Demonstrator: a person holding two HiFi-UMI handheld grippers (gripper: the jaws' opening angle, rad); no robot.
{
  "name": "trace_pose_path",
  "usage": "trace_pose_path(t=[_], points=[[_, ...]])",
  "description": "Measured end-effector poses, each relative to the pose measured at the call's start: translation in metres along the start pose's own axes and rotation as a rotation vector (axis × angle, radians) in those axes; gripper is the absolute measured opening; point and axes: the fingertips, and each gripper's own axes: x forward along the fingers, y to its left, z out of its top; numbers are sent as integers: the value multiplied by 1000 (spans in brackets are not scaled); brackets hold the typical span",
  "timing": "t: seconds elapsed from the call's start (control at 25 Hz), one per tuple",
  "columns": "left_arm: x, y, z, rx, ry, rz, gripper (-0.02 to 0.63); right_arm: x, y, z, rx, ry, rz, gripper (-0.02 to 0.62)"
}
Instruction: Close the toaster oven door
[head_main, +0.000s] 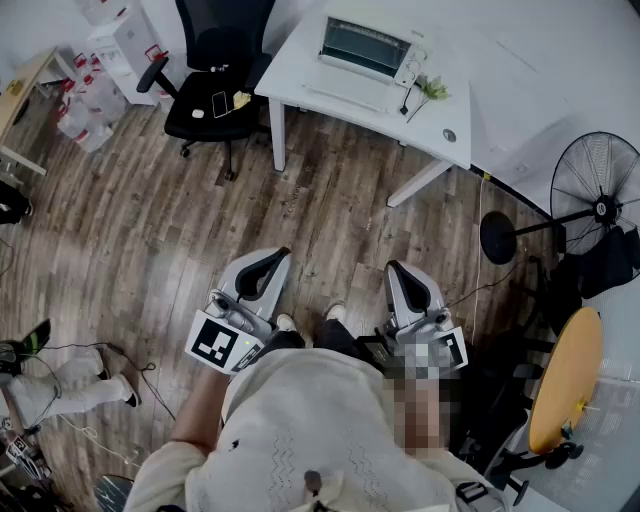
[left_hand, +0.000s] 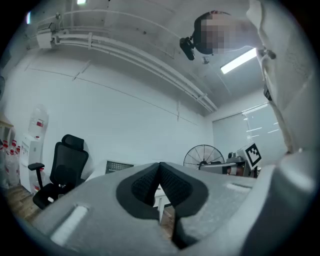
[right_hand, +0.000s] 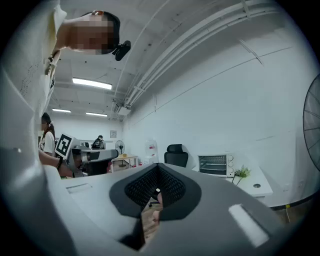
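A white toaster oven (head_main: 365, 45) stands on a white table (head_main: 450, 110) far across the room. Its door (head_main: 345, 97) looks folded down flat in front of it. The oven shows small in the right gripper view (right_hand: 215, 165) and partly behind the jaws in the left gripper view (left_hand: 119, 166). The person holds both grippers close to the body, level and pointing toward the table. My left gripper (head_main: 275, 258) (left_hand: 160, 165) is shut with nothing in it. My right gripper (head_main: 395, 268) (right_hand: 158, 167) is likewise shut and holds nothing.
A black office chair (head_main: 215, 80) stands left of the table, and a small plant (head_main: 432, 88) sits beside the oven. A standing fan (head_main: 600, 195) and a round yellow table (head_main: 565, 380) are at the right. Another person's legs (head_main: 60, 385) lie at the left on the wooden floor.
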Motion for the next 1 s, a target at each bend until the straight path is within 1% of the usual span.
trace_pose_path(t=[0.16, 0.28, 0.4, 0.52, 0.76, 1.0], points=[[-20, -2, 9, -16, 0, 48, 0, -14, 17, 12, 1, -17, 6, 9], [-21, -11, 7, -16, 6, 56, 0, -27, 17, 16, -16, -19, 2, 9], [-12, -26, 1, -25, 13, 39, 0, -38, 4, 11, -4, -9, -12, 9], [0, -35, -7, -36, 29, 43, 0, -47, -12, 4, 25, -1, -18, 9], [19, -46, -8, 0, 42, 76, 0, -47, -32, 7, 31, -15, 15, 9], [49, -55, 0, 23, 22, 112, 0, -48, -60, 13, 3, -26, 60, 9]])
